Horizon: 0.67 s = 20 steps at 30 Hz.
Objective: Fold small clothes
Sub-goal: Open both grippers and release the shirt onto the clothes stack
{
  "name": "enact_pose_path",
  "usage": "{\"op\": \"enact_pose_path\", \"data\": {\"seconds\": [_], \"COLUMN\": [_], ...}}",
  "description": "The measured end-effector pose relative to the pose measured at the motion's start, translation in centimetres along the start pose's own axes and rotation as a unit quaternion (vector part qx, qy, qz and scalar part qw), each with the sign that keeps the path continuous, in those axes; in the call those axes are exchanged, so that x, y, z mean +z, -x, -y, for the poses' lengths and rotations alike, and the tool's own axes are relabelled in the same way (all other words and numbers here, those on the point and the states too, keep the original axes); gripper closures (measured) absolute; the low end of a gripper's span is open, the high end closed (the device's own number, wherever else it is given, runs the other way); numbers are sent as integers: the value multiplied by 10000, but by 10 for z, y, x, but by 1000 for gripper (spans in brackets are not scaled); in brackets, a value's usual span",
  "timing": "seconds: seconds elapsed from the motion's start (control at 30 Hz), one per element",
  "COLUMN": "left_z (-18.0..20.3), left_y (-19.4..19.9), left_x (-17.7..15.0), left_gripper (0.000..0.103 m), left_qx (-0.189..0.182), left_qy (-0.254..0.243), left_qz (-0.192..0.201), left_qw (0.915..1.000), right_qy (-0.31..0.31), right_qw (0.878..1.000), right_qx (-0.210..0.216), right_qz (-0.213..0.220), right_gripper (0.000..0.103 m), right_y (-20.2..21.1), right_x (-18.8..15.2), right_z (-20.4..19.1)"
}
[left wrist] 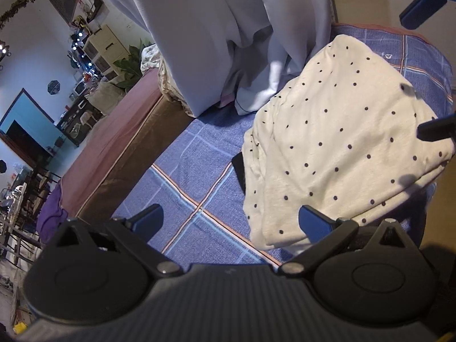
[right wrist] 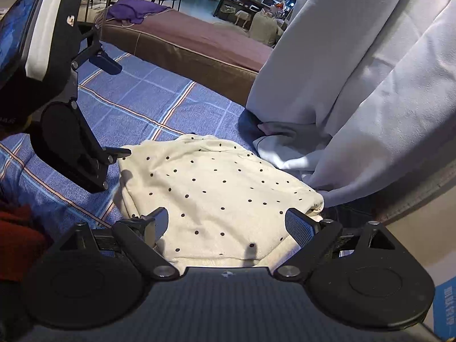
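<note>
A cream garment with dark dots (left wrist: 342,142) (right wrist: 216,193) lies folded into a compact rectangle on the blue plaid cloth (left wrist: 193,176) (right wrist: 136,105). My left gripper (left wrist: 230,222) stands open at the garment's near left corner, its right finger over the fabric edge and nothing between the fingers. My right gripper (right wrist: 225,222) is open too, its blue pads (right wrist: 300,226) spread over the garment's near edge without pinching it. In the right wrist view the left gripper (right wrist: 114,108) shows at the garment's left side, wide open. A right gripper finger (left wrist: 421,8) shows top right in the left wrist view.
A pale grey sheet (left wrist: 205,37) (right wrist: 364,85) hangs in folds down onto the plaid cloth beyond the garment. A brown bench with a mauve cover (left wrist: 114,148) (right wrist: 193,45) borders the far side. A purple cloth (right wrist: 134,10) lies on it. Something red (right wrist: 17,228) sits at lower left.
</note>
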<state>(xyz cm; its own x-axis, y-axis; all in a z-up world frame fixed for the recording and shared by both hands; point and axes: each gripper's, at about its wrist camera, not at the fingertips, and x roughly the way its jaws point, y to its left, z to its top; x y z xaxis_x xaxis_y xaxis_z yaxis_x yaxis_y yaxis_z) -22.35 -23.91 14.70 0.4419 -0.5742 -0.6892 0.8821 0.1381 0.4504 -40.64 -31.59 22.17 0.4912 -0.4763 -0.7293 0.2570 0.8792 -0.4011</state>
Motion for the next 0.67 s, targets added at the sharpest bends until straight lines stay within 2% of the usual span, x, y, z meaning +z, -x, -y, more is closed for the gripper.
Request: {"op": "enact_pose_path", "data": {"seconds": [0.3, 0.47, 0.57, 0.67], "left_z": [0, 3, 1, 3], "left_y": [-2, 2, 4, 6], "left_x": [-10, -11, -12, -12], "left_gripper": [0, 0, 0, 0], "left_qx": [-334, -397, -603, -541], "left_qy": [163, 124, 213, 179], "left_qz": [-113, -27, -3, -37], "left_qw": [9992, 9991, 9980, 9984], "right_qy": [116, 145, 143, 124], "right_qw": [9996, 9994, 9994, 9994], "right_qx": [96, 87, 117, 103], "right_qz": [-239, -295, -307, -298], "right_gripper": [0, 0, 0, 0], "right_y": [-6, -8, -8, -8], "right_x": [-4, -5, -5, -5], "right_z": [-2, -3, -3, -3]}}
